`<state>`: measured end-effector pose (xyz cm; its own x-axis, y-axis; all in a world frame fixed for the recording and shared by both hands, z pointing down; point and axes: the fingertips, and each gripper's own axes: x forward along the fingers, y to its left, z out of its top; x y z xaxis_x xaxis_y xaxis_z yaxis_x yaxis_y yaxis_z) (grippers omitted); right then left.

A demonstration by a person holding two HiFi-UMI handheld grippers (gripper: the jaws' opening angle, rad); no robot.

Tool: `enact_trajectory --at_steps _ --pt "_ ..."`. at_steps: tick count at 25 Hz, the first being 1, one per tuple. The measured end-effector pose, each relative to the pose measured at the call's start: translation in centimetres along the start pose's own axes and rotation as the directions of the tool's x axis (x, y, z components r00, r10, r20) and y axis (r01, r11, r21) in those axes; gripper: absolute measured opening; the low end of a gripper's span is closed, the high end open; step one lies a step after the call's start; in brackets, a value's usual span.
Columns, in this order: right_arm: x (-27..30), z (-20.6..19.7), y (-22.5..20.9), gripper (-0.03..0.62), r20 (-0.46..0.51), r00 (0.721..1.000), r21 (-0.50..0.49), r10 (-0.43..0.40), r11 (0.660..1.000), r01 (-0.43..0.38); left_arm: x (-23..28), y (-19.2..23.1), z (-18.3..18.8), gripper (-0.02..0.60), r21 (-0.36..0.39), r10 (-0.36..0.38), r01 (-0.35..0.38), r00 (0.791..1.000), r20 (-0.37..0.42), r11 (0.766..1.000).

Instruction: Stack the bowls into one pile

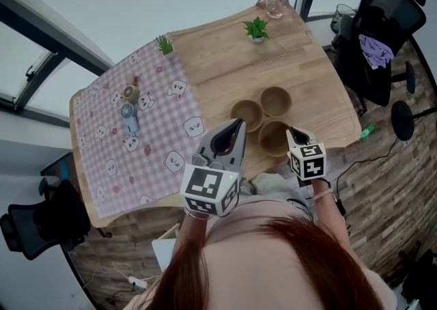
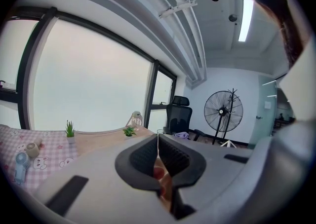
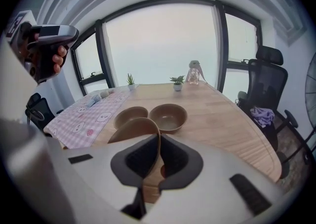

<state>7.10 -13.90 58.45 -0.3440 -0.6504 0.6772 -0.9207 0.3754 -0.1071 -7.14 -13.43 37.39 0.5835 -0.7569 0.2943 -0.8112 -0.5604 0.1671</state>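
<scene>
Right gripper (image 1: 292, 131), just right of centre, pinches the rim of a tilted brown bowl (image 1: 272, 139); left gripper (image 1: 237, 124), at centre, has jaws pressed together.

Three empty brown bowls (image 1: 275, 100) clustered near the wooden worktop's (image 1: 307, 63) front edge — nearest bowl (image 3: 136, 130) tilted, rim clamped.

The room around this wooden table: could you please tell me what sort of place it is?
Probably an office or meeting room: a black swivel office chair, tall windows and a pedestal fan surround the large wooden table.
</scene>
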Motion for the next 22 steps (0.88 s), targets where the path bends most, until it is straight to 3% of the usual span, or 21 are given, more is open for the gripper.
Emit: enact_trajectory --at_steps 13,22 --pt "-1.2 3.1 -1.1 0.017 0.069 0.998 0.011 -0.007 1.0 0.006 1.2 0.0 1.1 0.011 -0.002 -0.011 0.011 1.0 0.022 1.0" --pt "-0.7 4.8 -1.8 0.017 0.108 0.994 0.023 -0.005 1.0 0.003 0.9 0.6 0.9 0.011 -0.014 0.023 -0.023 1.0 0.02 1.0"
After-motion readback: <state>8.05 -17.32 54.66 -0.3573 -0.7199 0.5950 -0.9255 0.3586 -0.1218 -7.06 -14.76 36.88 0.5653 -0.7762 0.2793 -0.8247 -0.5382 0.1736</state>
